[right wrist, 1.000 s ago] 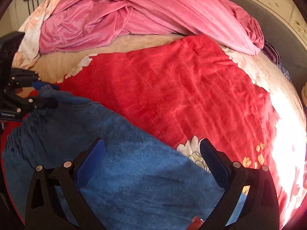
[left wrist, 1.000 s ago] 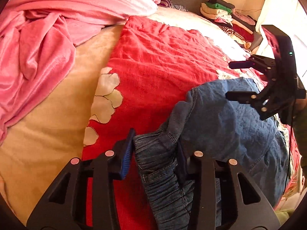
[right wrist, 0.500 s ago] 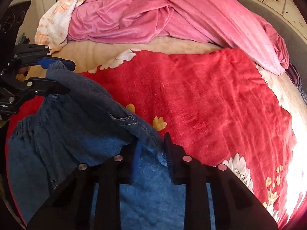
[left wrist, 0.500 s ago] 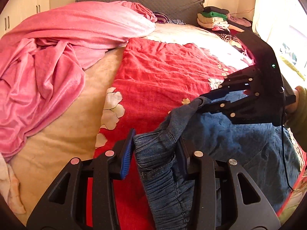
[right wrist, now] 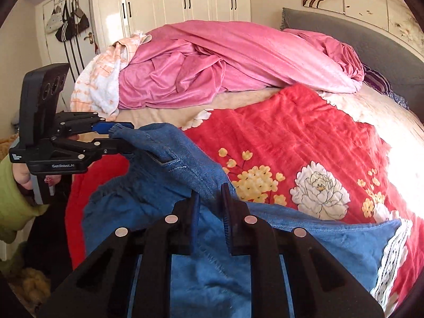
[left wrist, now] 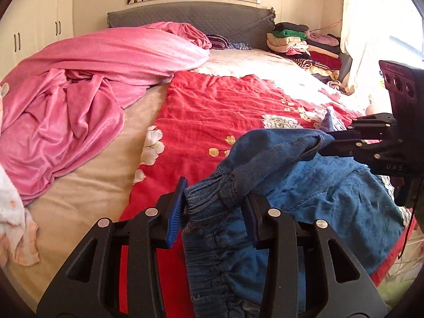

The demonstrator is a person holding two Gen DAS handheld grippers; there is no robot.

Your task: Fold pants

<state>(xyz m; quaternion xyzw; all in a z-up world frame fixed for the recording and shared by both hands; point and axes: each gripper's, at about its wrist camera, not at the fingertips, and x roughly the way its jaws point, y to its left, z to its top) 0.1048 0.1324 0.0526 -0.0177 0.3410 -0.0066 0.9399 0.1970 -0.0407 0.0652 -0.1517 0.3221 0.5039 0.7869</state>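
Blue denim pants [left wrist: 312, 190] with an elastic waistband lie at the near edge of the red flowered blanket [left wrist: 212, 111]. My left gripper [left wrist: 214, 206] is shut on the gathered waistband at one corner. My right gripper [right wrist: 210, 201] is shut on the pants' upper edge [right wrist: 185, 164] further along, and it also shows in the left wrist view [left wrist: 328, 143]. The left gripper shows in the right wrist view [right wrist: 119, 137]. The cloth is lifted and hangs between the two grippers. A white lace hem [right wrist: 392, 251] shows at the far leg end.
A crumpled pink blanket [left wrist: 79, 90] covers the bed's left side. A stack of folded clothes [left wrist: 304, 45] sits by the grey headboard [left wrist: 190, 18]. White wardrobes [right wrist: 185, 2] stand behind. A curtained window [left wrist: 371, 26] is at the right.
My right gripper came down on the pants' upper edge and shut on it. Both grippers then rose, lifting the waistband off the blanket.
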